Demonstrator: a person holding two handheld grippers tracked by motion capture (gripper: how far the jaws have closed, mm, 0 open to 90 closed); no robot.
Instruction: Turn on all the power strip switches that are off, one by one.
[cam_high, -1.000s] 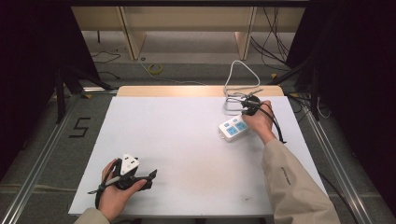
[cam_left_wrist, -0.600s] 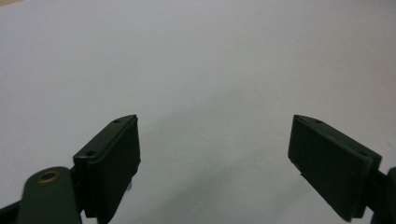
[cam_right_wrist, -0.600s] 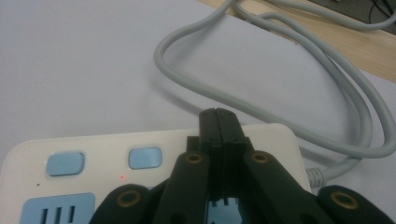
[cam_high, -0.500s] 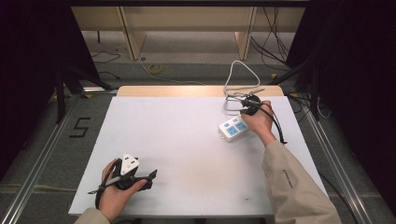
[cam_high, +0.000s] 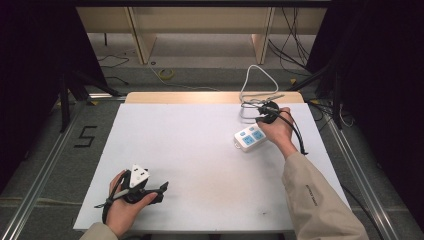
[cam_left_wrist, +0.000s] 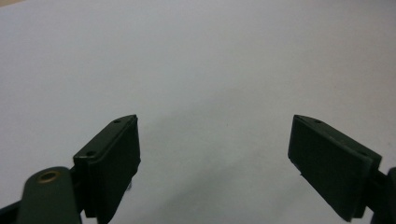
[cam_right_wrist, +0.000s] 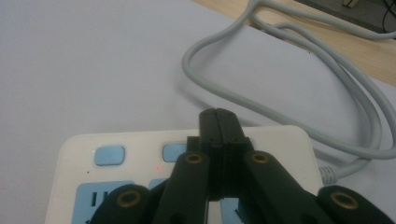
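With our right gripper (cam_right_wrist: 218, 114) jaws pressed together over the rigid, light white plastic power strip (cam_high: 250, 138), its blue button (cam_right_wrist: 109, 155) wants only a gentle press, while our left gripper (cam_left_wrist: 215, 154) jaws gape wide.

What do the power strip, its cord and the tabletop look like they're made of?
Power strip: likely hard moulded plastic, white with a smooth satin face and pale blue buttons; a small red light glows on it. Cord: probably a rubbery or PVC jacket, pale grey, bending in soft loops. Tabletop: a matte white sheet, with a bare wood-look strip at the far edge; material uncertain.
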